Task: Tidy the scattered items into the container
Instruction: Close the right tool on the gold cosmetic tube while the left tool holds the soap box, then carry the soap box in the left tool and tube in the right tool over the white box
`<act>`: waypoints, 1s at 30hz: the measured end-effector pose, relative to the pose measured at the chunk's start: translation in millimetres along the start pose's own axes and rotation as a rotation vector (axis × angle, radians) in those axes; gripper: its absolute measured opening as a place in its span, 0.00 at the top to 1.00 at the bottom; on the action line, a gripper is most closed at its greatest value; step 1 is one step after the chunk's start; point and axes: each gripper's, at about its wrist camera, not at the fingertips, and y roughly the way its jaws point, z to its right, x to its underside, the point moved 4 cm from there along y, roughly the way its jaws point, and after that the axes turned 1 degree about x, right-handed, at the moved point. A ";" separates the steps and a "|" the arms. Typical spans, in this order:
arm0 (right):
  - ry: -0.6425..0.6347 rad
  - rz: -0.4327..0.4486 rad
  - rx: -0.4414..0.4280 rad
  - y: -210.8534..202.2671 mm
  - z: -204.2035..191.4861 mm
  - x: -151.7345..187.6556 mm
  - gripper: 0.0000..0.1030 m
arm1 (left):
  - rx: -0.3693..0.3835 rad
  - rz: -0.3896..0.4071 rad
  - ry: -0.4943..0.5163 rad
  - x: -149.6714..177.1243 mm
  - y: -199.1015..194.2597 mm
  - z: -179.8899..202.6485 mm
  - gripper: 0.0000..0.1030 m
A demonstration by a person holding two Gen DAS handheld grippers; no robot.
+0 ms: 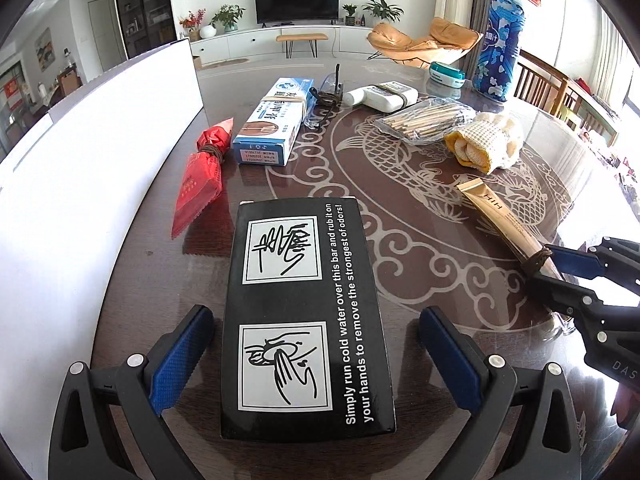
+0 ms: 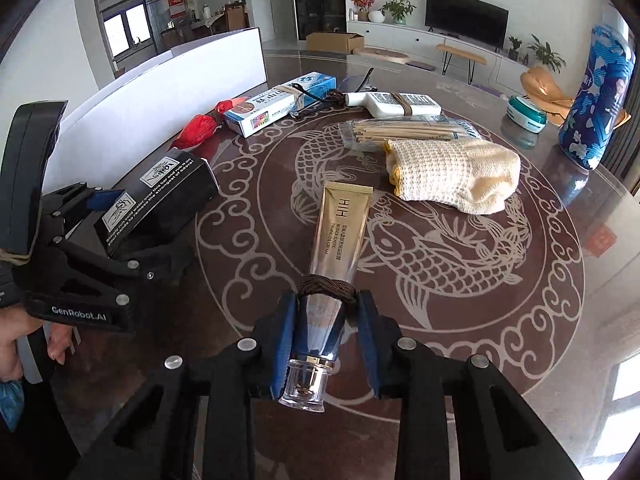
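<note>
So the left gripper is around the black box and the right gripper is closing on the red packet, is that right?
Not quite. The left gripper is around the black box, but the right gripper is closing on the gold tube, near its clear cap end. The red packet lies untouched by the white container. The right wrist view shows this.
</note>
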 end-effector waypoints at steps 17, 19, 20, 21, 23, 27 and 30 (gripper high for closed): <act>0.019 0.006 0.054 6.8 -14.3 2.8 0.18 | 0.000 0.001 0.000 1.1 0.2 0.3 0.00; 0.018 0.004 0.053 7.0 -15.9 2.7 0.17 | 0.000 0.001 0.000 1.0 0.3 0.4 0.00; 0.017 0.000 0.053 7.6 -16.2 2.7 0.13 | 0.000 0.001 0.000 1.0 0.3 0.4 0.00; 0.018 -0.008 0.052 9.0 -16.4 2.5 0.09 | 0.000 0.001 0.000 1.1 0.3 0.3 0.00; 0.022 -0.026 0.050 12.0 -14.8 2.4 0.00 | 0.000 0.001 0.000 1.1 0.3 0.3 0.00; 0.022 -0.030 0.051 12.4 -14.4 2.6 0.00 | 0.000 0.001 0.000 1.0 0.5 0.4 0.00; 0.022 -0.030 0.051 12.6 -14.4 2.6 0.00 | 0.000 0.001 0.000 1.1 0.6 0.4 0.00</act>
